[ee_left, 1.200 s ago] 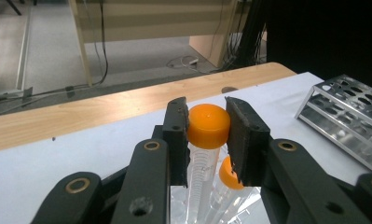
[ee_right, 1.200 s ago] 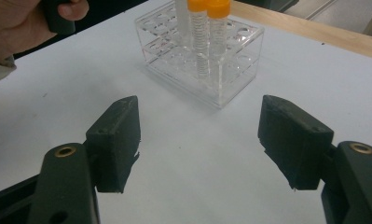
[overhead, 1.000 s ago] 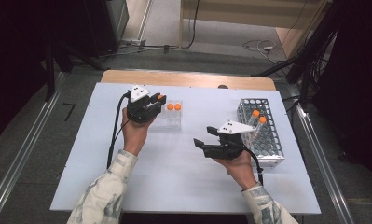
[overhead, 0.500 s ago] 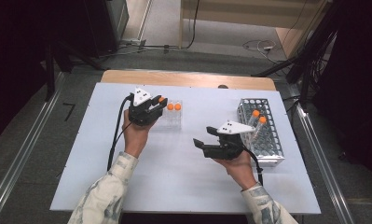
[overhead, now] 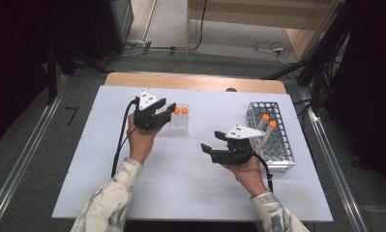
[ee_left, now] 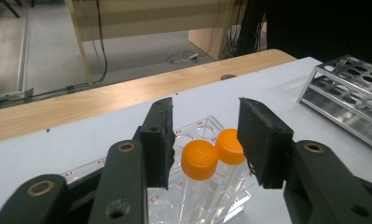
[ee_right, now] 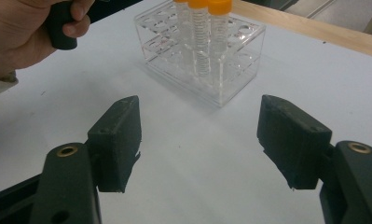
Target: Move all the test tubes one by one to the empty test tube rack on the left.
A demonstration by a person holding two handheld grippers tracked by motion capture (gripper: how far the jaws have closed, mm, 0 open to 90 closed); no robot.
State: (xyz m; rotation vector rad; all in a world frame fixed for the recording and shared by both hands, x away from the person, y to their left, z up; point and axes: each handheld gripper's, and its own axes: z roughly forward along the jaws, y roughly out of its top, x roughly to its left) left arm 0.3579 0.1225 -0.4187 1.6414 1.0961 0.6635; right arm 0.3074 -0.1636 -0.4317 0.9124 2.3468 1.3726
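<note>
Left tongs [ee_left: 204, 140] sit right over the clear acrylic rack [overhead: 177, 122], upper left of centre in the high view. Their jaws have just been opening, so the near orange-capped tube [ee_left: 200, 161] stands free between them, pads off it, already seated in its well next to a second tube [ee_left: 229, 145]. Looks like a drop-off to me. Right tongs [overhead: 218, 149] hang wide open and empty over the tabletop [overhead: 190, 183], beside the metal rack [overhead: 273, 140] that holds two more tubes, probably waiting for the next pick.
</note>
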